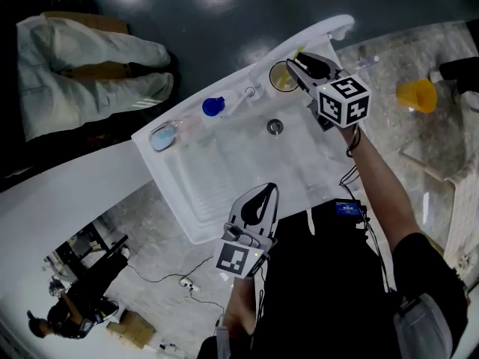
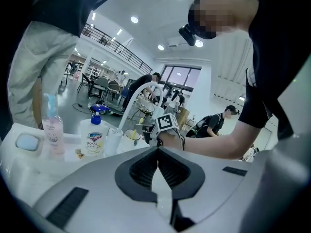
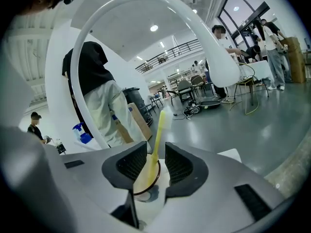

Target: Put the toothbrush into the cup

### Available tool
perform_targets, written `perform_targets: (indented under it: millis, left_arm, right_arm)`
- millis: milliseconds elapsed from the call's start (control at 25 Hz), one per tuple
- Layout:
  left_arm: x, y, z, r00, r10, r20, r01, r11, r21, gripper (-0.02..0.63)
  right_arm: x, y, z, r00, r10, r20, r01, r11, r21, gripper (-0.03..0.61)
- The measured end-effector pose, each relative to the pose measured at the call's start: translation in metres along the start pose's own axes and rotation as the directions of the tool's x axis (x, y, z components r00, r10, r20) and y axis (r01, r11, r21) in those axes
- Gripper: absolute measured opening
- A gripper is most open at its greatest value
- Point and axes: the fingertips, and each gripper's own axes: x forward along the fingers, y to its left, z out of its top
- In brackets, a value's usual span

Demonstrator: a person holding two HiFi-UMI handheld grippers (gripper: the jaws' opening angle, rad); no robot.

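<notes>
A yellow toothbrush (image 3: 158, 130) stands tilted in the pale cup (image 3: 144, 184), its head sticking up above the rim. My right gripper (image 3: 155, 152) is open, with its jaws either side of the brush handle and not pressing on it. In the head view the cup (image 1: 282, 76) sits on the white sink's (image 1: 224, 185) far right corner beside the faucet, and the right gripper (image 1: 293, 64) hangs right over it. My left gripper (image 1: 270, 188) is shut and holds nothing, hovering over the sink's near edge; its pads meet in the left gripper view (image 2: 157, 149).
A curved white faucet (image 3: 146, 13) arches over the cup. Along the sink's back ledge stand a blue-capped soap bottle (image 1: 212, 106), a pink bottle (image 2: 52, 130) and a soap dish (image 1: 162, 136). The drain (image 1: 275, 126) lies mid-basin. A person in light trousers (image 1: 82, 66) stands behind the sink.
</notes>
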Motion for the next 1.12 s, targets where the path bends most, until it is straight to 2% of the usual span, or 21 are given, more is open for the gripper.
perform_targets:
  millis: [280, 640, 1120]
  left_arm:
    - [0.001, -0.004, 0.01, 1.0, -0.008, 0.013, 0.007, 1.0, 0.007, 0.012]
    - [-0.005, -0.017, 0.025, 0.999, -0.012, 0.053, 0.01, 0.999, 0.046, 0.012]
    - [-0.012, -0.043, 0.057, 0.992, -0.034, 0.121, 0.02, 0.993, 0.113, 0.012]
  right_arm:
    - [-0.016, 0.006, 0.006, 1.0, 0.012, 0.013, -0.012, 1.0, -0.012, 0.119]
    - [-0.042, 0.029, 0.023, 0.999, 0.023, 0.028, -0.019, 0.991, -0.129, 0.017]
    - [-0.112, 0.086, 0.044, 0.995, 0.083, 0.051, -0.072, 0.98, -0.186, 0.014]
